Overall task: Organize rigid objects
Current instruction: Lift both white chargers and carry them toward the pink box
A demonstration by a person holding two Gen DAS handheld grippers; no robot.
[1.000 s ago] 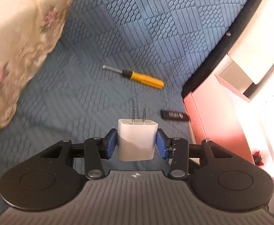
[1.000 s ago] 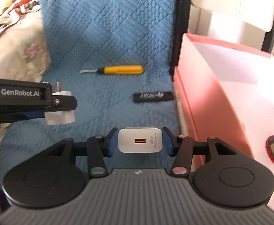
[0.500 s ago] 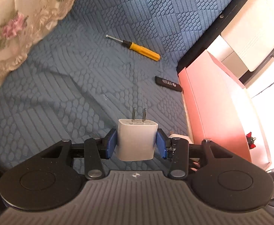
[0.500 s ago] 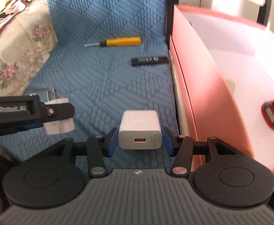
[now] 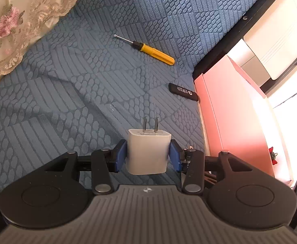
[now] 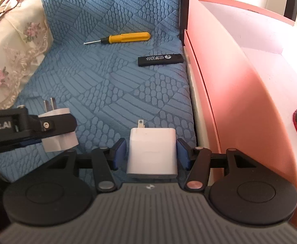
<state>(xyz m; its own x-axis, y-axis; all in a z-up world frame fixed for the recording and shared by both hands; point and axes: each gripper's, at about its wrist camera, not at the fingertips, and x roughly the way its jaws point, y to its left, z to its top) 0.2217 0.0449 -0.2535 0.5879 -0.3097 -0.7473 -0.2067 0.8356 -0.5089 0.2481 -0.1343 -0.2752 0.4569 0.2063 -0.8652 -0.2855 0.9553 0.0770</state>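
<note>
The left gripper point(image 5: 147, 156) clamps a small white charger point(image 5: 147, 152), prongs forward, above the blue quilted bed point(image 5: 87, 85). On its right, the right gripper point(image 6: 151, 152) is opening around a wider white charger point(image 6: 152, 150); contact looks lost, though unclear. A pink box point(image 6: 240, 101) stands right.

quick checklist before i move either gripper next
1. Left gripper clamps the small charger, prongs forward: ok.
2. Right gripper letting go: ok, its jaws are opening, with gaps either side of the wide charger between them.
3. Wide charger settled on the blue cover: cannot tell.
4. Pink box open-topped beside the cover: ok.
5. Screwdriver and black stick boxed: not ok, both lie on the cover.
</note>
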